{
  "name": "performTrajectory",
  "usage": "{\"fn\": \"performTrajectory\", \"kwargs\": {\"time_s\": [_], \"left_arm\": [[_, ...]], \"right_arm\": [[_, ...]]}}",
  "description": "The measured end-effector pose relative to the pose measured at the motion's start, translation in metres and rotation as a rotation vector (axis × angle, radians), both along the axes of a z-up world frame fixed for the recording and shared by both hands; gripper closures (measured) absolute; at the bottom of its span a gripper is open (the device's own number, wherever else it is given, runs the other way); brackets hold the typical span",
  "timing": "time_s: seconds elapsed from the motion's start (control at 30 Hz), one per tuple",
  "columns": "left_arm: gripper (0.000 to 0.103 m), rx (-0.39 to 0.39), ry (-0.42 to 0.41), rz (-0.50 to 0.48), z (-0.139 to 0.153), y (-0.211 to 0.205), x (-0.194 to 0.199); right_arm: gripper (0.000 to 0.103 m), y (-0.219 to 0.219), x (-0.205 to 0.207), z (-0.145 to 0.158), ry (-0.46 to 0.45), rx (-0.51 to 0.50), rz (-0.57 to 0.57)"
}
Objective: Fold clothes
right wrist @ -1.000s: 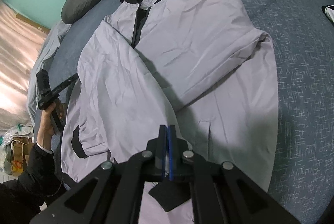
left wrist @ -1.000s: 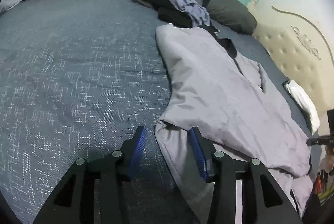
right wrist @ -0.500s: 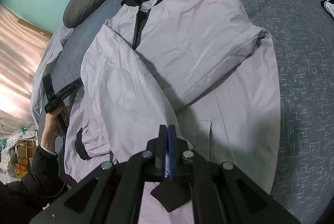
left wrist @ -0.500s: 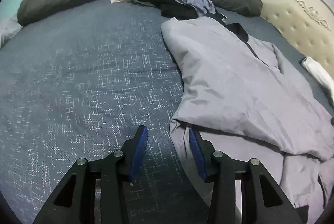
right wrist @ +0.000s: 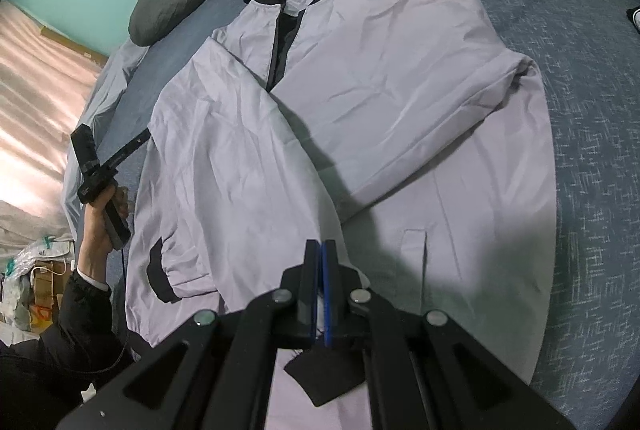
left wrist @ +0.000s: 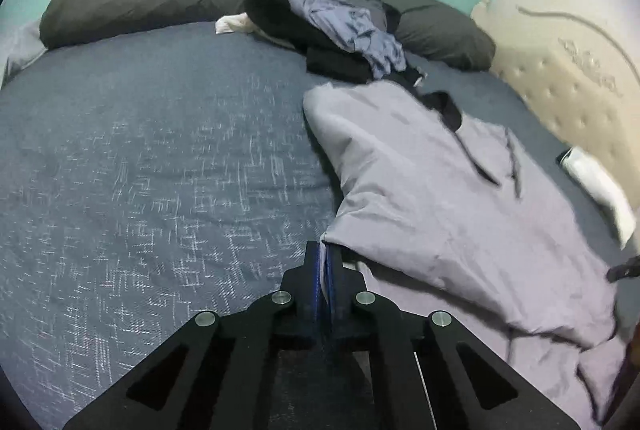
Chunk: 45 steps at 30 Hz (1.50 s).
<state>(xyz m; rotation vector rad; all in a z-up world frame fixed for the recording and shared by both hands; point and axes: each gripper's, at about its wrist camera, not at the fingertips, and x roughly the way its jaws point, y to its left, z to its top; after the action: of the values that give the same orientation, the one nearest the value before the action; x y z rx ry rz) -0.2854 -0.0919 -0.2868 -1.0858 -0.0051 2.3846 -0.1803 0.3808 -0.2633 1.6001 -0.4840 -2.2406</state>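
A lilac jacket (left wrist: 440,197) with a black collar and cuffs lies face up on the blue bed (left wrist: 140,169). My left gripper (left wrist: 323,254) is shut, with the jacket's near side edge pinched between its blue pads. In the right wrist view the jacket (right wrist: 380,69) fills the middle, and the left gripper (right wrist: 144,139) meets its left edge, held by a hand (right wrist: 96,226). My right gripper (right wrist: 321,254) is shut on the end of the sleeve folded across the front. That sleeve's black cuff (right wrist: 324,378) hangs under the fingers.
A pile of dark and blue clothes (left wrist: 320,25) sits beyond the collar, against long grey pillows (left wrist: 132,1). A padded headboard (left wrist: 560,89) and a white item (left wrist: 596,181) lie past the jacket. Bags and boxes (right wrist: 32,270) stand on the floor beside the bed.
The left gripper's jaws, open astride the jacket's edge before, have closed on it, and its view has tipped up a little. The right gripper stays shut in place.
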Motion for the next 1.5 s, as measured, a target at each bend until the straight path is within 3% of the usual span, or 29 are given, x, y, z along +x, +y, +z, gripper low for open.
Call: {"fn": "performTrajectory", "kwargs": {"time_s": [0.13,0.4,0.5,0.6,0.77,0.87,0.97,1.23,1.33,1.5], "left_arm": [[0.100,0.005,-0.047,0.009,-0.014,-0.002,-0.006],[0.100,0.007,-0.065,0.009,-0.017,-0.002,-0.007],[0.099,0.008,-0.067,0.012,-0.018,-0.003,-0.006],[0.099,0.004,-0.072,0.012,-0.019,-0.001,-0.008],[0.099,0.011,-0.088,0.017,-0.020,0.000,-0.010],[0.097,0.050,-0.114,0.046,-0.018,-0.007,-0.009],[0.096,0.032,-0.113,0.074,-0.008,-0.016,-0.004],[0.084,0.044,-0.187,0.068,0.030,-0.048,0.027],[0.075,0.033,-0.239,0.031,0.042,-0.053,0.053],[0.072,0.014,-0.340,-0.026,0.050,-0.054,0.103]], "right_arm": [[0.102,0.000,0.002,-0.009,-0.035,0.017,-0.001],[0.101,0.006,0.002,-0.033,-0.088,0.001,-0.012],[0.098,0.009,0.001,-0.030,-0.088,-0.018,-0.025],[0.084,0.014,0.008,-0.023,-0.072,-0.020,-0.032],[0.084,0.012,0.020,-0.025,-0.078,0.055,-0.001],[0.084,0.012,0.024,-0.022,-0.076,0.062,-0.012],[0.084,0.015,0.030,-0.016,-0.069,0.059,-0.028],[0.083,0.034,0.055,0.010,-0.031,0.067,-0.096],[0.079,0.045,0.067,0.015,-0.038,0.070,-0.112],[0.076,0.055,0.091,0.018,-0.063,0.088,-0.103]]}}
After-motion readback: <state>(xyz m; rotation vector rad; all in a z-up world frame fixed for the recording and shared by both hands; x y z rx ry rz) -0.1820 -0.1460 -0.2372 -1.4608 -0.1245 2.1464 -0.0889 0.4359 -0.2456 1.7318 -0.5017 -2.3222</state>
